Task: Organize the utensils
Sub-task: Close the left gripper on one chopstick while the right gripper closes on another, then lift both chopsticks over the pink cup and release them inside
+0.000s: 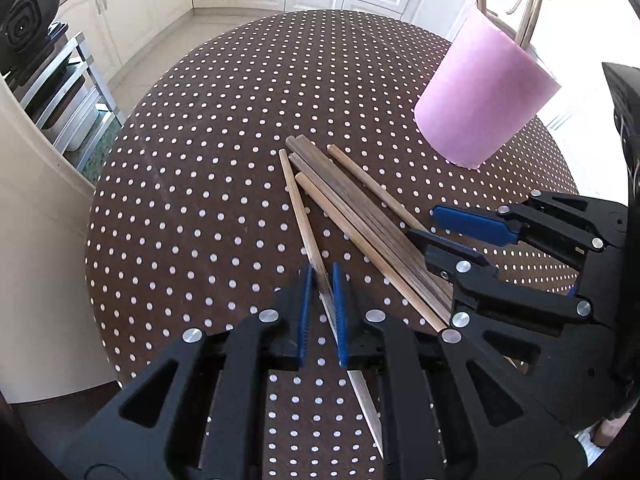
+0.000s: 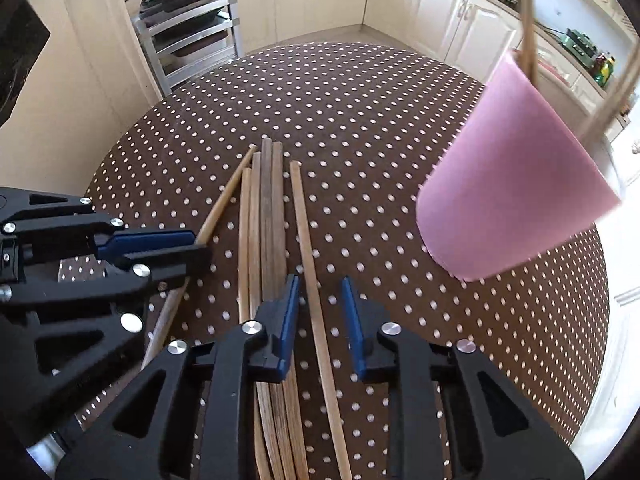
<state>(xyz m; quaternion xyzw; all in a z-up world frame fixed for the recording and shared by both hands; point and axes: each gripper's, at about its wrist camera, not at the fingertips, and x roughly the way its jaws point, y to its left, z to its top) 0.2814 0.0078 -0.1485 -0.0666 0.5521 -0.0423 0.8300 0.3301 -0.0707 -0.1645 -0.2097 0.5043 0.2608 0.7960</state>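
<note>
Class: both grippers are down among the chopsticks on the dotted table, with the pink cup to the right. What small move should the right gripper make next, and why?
Probably close the right gripper on the lone pale chopstick between its fingers, which do not yet grip it. The left gripper already pinches another chopstick, and the pink cup waits nearby.

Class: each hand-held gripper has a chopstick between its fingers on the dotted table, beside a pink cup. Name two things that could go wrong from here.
1. The left hand-held gripper pinches one chopstick near its thin end, so it may swing or slip when lifted.
2. The right hand-held gripper straddles a lone chopstick, but its left finger sits against the bundle; closing could drag those too.
</note>
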